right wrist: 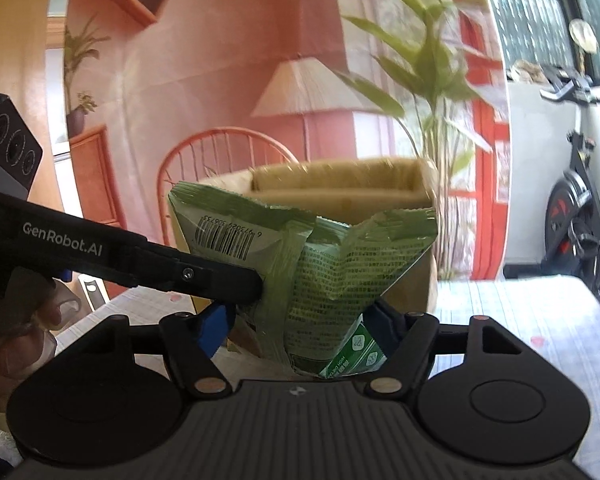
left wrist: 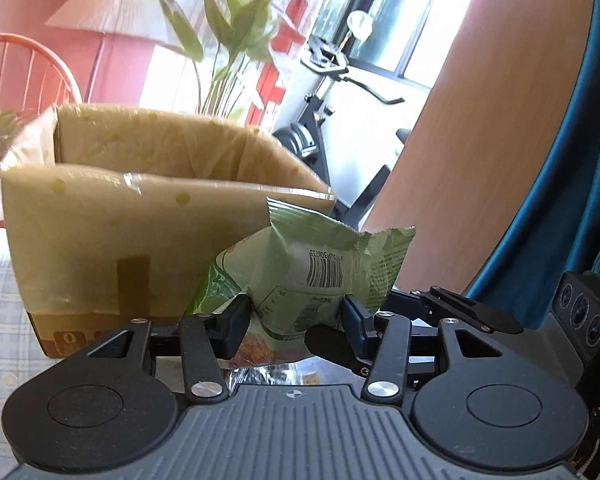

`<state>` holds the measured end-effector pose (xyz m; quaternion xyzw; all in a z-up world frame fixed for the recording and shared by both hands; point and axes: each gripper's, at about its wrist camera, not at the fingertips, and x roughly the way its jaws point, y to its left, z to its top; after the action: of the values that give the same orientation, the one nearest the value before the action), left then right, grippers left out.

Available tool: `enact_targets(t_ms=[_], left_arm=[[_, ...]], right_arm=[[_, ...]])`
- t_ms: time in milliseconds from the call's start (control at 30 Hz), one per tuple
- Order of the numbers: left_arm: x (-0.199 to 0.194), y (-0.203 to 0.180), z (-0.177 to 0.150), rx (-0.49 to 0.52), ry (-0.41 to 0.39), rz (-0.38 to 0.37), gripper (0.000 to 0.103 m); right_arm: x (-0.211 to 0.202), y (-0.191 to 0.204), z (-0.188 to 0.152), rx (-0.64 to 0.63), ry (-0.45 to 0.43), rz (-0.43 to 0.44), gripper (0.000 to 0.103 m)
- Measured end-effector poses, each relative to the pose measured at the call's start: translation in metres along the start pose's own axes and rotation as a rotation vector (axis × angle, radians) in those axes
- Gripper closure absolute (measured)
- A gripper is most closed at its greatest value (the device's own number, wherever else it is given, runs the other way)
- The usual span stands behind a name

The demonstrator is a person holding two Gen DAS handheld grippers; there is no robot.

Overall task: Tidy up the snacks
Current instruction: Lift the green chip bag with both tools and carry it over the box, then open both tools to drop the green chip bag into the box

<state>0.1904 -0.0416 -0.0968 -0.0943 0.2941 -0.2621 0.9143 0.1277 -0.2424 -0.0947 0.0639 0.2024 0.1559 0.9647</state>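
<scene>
Jaws of both grippers, left (left wrist: 296, 320) and right (right wrist: 300, 320), part-closed on bag (right wrist: 312, 264); lift level over far box (left wrist: 140, 216) rim.

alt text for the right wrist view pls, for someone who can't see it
The right gripper clamps a crumpled green snack bag, which the left gripper also pinches from the side. Behind stands an open cardboard box on a checked tablecloth.

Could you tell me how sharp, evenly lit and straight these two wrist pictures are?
Left wrist view: the cardboard box and plant are smeared, the window blown out, edges bowed by the fisheye; the green snack bag stays fairly crisp. Right wrist view: the box rim is blurred, the near tool body dark and the bag's print readable.
</scene>
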Motion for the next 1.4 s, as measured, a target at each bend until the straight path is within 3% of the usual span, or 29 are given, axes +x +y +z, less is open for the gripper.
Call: enact_targets(t_ms=[467, 767, 967, 1167, 1400], left_arm=[[-0.049, -0.007, 0.046, 0.001, -0.129, -0.034, 0.05], [-0.062, -0.009, 0.089, 0.06, -0.172, -0.019, 0.05], [-0.041, 0.007, 0.125, 0.055, -0.126, -0.035, 0.048], [-0.006, 0.022, 0.157, 0.077, -0.064, -0.019, 0.047], [0.048, 0.047, 0.179, 0.125, -0.02, -0.014, 0.047]], right_arm=[[-0.009, 0.026, 0.069, -0.069, -0.098, 0.035, 0.032], [0.0, 0.034, 0.114, -0.142, -0.147, 0.054, 0.032], [0.029, 0.027, 0.141, -0.196, -0.127, 0.046, 0.032], [0.076, 0.004, 0.162, -0.171, -0.057, 0.053, 0.033], [0.13, -0.027, 0.172, -0.216, 0.043, 0.003, 0.034]])
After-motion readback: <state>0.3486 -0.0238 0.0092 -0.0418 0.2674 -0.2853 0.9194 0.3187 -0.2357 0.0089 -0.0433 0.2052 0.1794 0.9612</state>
